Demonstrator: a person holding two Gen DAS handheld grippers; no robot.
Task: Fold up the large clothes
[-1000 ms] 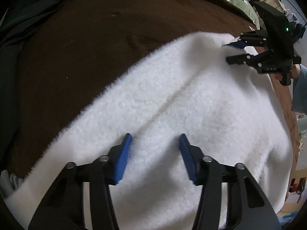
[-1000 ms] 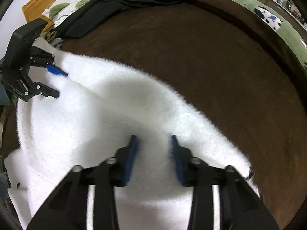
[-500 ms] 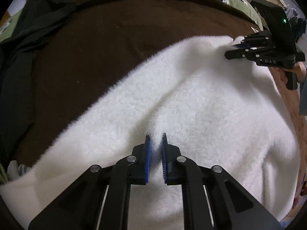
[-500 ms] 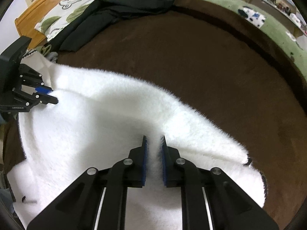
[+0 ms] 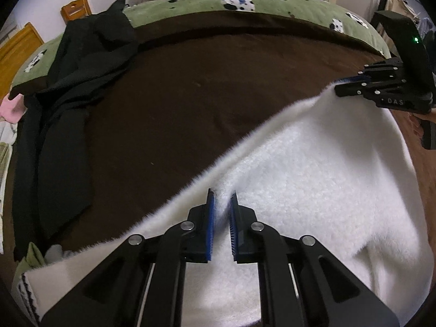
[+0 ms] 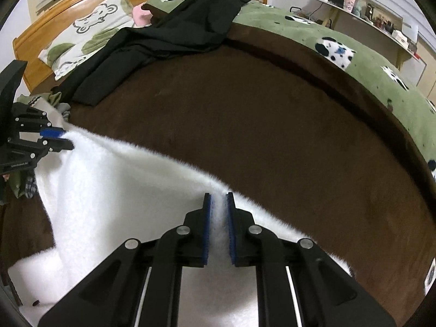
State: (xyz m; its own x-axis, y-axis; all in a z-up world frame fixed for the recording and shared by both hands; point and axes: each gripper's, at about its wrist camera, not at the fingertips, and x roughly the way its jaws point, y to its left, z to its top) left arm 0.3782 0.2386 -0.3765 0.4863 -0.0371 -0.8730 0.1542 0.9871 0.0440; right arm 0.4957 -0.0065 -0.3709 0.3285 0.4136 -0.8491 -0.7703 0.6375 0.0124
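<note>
A large white fluffy garment [image 5: 313,179] lies on a brown blanket [image 5: 190,103] on the bed. My left gripper [image 5: 222,204] is shut on the garment's far edge and lifts it. My right gripper [image 6: 217,200] is shut on the same edge further along; the garment [image 6: 122,190] hangs taut between them. The right gripper shows at the right of the left wrist view [image 5: 343,85]. The left gripper shows at the left of the right wrist view [image 6: 64,139].
A black garment [image 5: 73,103] lies heaped at the blanket's far left, also in the right wrist view [image 6: 163,38]. Green cow-print bedding [image 6: 354,54] runs behind. A wooden headboard [image 6: 81,8] and pillow [image 6: 90,30] lie beyond. Small clothes [image 6: 51,100] sit near the left gripper.
Both grippers closed on the white garment's edge, then rose, lifting that edge off the brown blanket. More of the bed and room shows now.
</note>
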